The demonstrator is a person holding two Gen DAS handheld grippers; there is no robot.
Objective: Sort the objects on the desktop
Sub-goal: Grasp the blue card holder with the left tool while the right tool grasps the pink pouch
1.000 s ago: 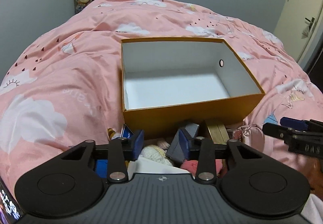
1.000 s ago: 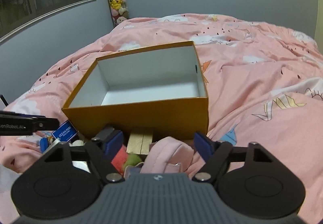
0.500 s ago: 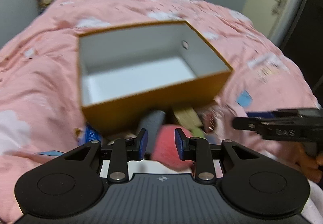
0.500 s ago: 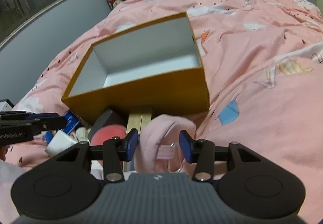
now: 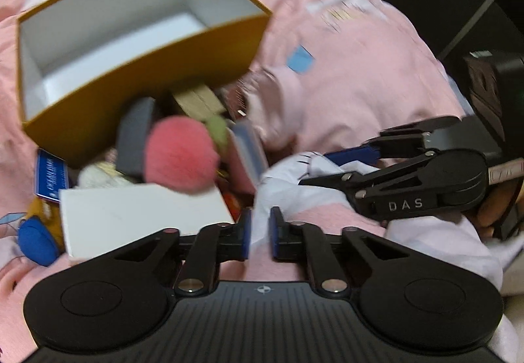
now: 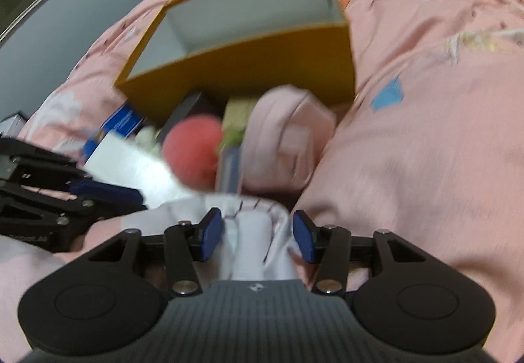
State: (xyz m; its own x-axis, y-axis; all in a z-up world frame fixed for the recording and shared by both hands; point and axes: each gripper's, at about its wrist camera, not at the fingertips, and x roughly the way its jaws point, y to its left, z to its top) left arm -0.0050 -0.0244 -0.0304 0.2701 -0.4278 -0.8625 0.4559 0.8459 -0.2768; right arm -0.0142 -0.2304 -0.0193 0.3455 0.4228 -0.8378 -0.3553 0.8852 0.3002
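Note:
A white cloth (image 5: 288,176) lies rumpled on the pink quilt in front of a pile of small objects. My left gripper (image 5: 261,233) is closing, and a fold of that cloth is pinched between its blue pads. My right gripper (image 6: 258,240) holds a bunched part of the same cloth (image 6: 252,232) between wider-set pads. In the left wrist view the right gripper (image 5: 330,166) comes in from the right. Behind the pile stands a mustard box (image 5: 140,68) with a bare white inside, also seen as the mustard box (image 6: 245,68) in the right wrist view.
The pile holds a pink fluffy ball (image 5: 180,156), a flat white box (image 5: 137,215), a dark grey box (image 5: 134,133), a wooden block (image 5: 196,101), a blue card (image 5: 50,176) and a pink pouch (image 6: 288,140). Pink quilt (image 6: 425,133) spreads to the right.
Both grippers sank toward the near edge of the pile, and the left one rolled. The left jaws narrowed onto the white cloth. The right jaws narrowed and left the pink pouch for the cloth.

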